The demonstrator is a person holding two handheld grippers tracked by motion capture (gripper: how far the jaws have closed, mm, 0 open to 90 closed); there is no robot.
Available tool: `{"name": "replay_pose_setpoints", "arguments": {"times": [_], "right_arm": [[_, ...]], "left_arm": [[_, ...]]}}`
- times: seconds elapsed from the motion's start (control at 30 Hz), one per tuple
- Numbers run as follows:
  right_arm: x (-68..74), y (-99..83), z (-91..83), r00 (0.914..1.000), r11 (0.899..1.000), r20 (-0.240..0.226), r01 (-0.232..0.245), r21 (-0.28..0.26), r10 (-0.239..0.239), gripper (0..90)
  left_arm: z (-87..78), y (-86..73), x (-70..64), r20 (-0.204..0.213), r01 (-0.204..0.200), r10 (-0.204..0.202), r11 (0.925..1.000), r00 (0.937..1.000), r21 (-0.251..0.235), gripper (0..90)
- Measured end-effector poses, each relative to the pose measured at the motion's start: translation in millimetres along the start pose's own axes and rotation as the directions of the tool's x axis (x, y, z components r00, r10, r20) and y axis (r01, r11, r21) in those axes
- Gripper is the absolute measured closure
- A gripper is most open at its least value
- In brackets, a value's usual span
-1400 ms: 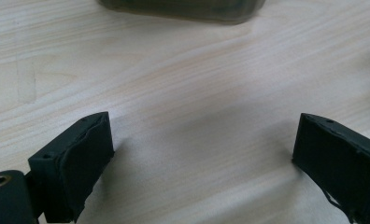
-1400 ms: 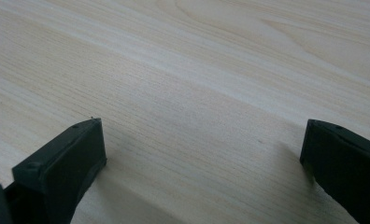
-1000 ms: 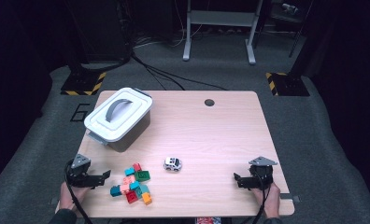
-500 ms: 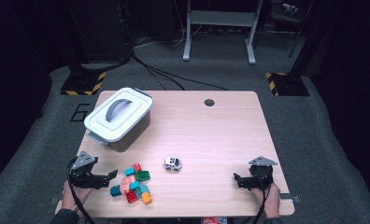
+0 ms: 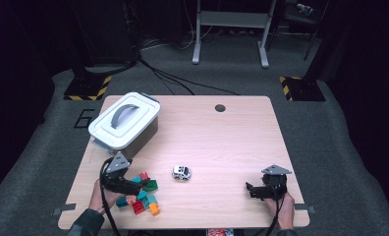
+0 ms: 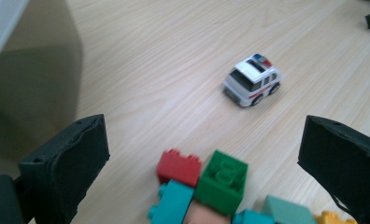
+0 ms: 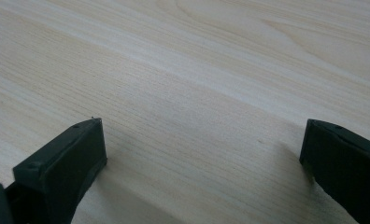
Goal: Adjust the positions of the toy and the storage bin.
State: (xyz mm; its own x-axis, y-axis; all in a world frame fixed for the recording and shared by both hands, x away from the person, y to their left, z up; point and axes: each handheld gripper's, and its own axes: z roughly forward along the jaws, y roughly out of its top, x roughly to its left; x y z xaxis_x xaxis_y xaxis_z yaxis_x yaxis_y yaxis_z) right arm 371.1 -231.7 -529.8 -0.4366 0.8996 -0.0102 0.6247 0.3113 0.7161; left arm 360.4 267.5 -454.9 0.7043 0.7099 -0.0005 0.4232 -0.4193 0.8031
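Several small toy bricks (image 5: 142, 194) in red, green, teal and orange lie in a pile near the table's front left. My left gripper (image 5: 137, 186) hovers open right at the pile. In the left gripper view a red brick (image 6: 178, 166), a green brick (image 6: 222, 180) and a teal brick (image 6: 172, 206) sit low between the wide-spread jaws of the left gripper (image 6: 204, 140). A white toy police car (image 5: 181, 172) stands just right of the pile, also the car (image 6: 252, 85) ahead of the jaws. My right gripper (image 5: 250, 190) rests open at the front right, the right gripper (image 7: 202, 135) over bare wood.
A grey box with a white handled lid (image 5: 125, 122) stands at the table's back left; its wall (image 6: 29, 70) is close on the left. A round cable hole (image 5: 220, 107) sits near the far edge of the wooden table (image 5: 232, 147). Dark floor surrounds the table.
My left gripper has moved right and slightly forward, up to the brick pile. The right gripper, car and box have stayed put.
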Motion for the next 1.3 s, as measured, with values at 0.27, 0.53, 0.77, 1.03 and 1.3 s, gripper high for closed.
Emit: {"name": "replay_pose_setpoints", "arguments": {"times": [0.27,0.53,0.77,1.03,1.3], "right_arm": [[0.6,-0.1,-0.1,1.0000,1.000,-0.001,-0.005,-0.001,0.005,0.0],[0.2,0.1,0.0,1.0000,1.000,0.001,0.003,0.001,-0.003,0.0],[0.9,0.2,0.1,1.0000,1.000,-0.006,-0.004,-0.002,0.004,0.0],[1.1,0.2,0.1,1.0000,1.000,-0.006,-0.008,-0.004,0.008,0.2],[0.9,-0.1,-0.5,1.0000,1.000,-0.007,0.000,-0.002,0.000,1.1]], "left_arm": [[35.1,23.8,-13.9,0.059,-0.065,0.060,0.9941,0.9965,0.087,0.1],[67.9,46.0,-31.1,0.116,-0.133,0.117,0.9815,0.9863,0.138,0.0],[97.4,55.8,-40.7,0.175,-0.185,0.154,0.9670,0.9725,0.176,8.4],[117.1,56.8,-42.5,0.171,-0.205,0.167,0.9498,0.9711,0.237,26.4],[126.0,56.2,-45.9,0.158,-0.207,0.169,0.9410,0.9729,0.268,38.7]]}}
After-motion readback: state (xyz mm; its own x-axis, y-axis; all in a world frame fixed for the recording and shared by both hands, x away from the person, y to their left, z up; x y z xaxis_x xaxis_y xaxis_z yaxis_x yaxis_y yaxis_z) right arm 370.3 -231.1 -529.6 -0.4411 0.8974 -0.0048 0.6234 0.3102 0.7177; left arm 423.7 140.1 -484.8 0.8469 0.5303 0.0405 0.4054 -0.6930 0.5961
